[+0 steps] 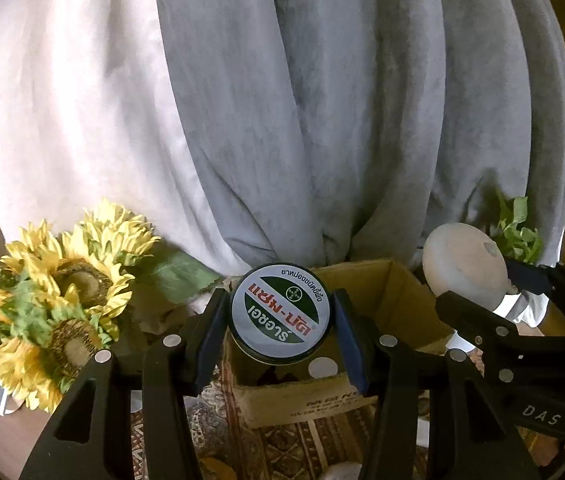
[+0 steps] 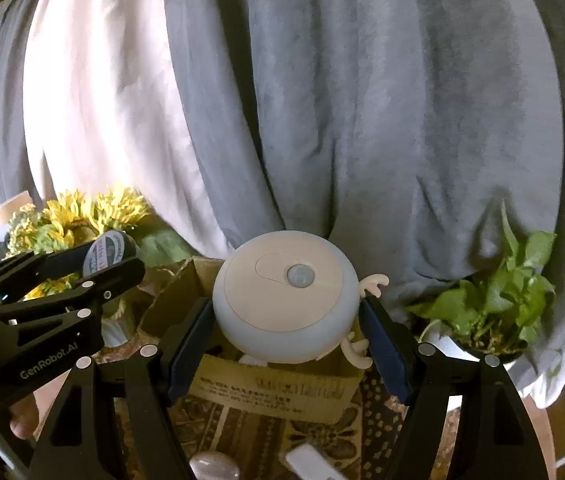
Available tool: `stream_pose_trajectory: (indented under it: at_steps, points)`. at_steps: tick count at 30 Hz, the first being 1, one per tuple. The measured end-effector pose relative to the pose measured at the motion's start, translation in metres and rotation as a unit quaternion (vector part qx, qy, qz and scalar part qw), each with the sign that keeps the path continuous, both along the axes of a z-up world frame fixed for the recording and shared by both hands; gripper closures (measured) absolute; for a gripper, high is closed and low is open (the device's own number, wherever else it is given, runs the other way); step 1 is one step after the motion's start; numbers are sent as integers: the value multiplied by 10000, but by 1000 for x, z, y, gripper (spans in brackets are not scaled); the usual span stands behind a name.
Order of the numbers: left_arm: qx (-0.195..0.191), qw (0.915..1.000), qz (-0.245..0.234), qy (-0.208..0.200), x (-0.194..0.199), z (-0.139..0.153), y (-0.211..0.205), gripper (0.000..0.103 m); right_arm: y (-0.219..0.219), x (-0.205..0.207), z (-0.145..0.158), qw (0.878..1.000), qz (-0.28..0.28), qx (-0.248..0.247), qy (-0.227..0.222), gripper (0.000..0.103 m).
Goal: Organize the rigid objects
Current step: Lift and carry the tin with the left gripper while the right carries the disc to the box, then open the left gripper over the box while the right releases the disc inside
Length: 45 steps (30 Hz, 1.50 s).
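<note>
Above an open cardboard box (image 1: 382, 292), the left gripper (image 1: 280, 320) clamps a round tin (image 1: 280, 312) and the right gripper (image 2: 286, 320) pinches a domed night light (image 2: 282, 296); either smooth, curved object could slip free and miss the box.

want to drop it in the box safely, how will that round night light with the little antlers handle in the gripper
The night light looks like smooth rigid plastic, so it is probably light but slippery. Its domed body may roll once released into the cardboard box. The thin antlers seem liable to snap if knocked.
</note>
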<state>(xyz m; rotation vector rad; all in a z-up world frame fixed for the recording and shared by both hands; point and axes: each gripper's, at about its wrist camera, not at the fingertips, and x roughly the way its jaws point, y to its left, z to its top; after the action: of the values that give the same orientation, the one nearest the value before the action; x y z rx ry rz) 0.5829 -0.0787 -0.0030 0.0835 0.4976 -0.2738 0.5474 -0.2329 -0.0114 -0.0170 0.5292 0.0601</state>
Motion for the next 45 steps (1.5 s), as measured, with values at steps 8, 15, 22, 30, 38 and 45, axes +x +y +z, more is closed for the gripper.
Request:
stream_pose_trajectory:
  at_steps: [8,15,22,30,38,45]
  points:
    - [225,9993,-11,291,30,-9,-8,52,-8,37,-12,9992,125,38,383,28]
    - [434,9968,-19,672,59,-26,-16,52,-15,68,-34,9953,233,189,916,28]
    - [534,9912,-154,1198,83,-48,-20,52,-16,93,-58,9897,321,175,1383,28]
    - [654,9819,-381,1737,105,-70,-26,52,-15,110,-76,9835,398,119,1758,28]
    - [804,9749,-326,2051,115,-82,-28,51,-14,122,-84,9785,451,5,2012,25]
    - [860,9826,-233,1629,96,-67,-22,38,-15,115,-77,9825,301,30,1837,25]
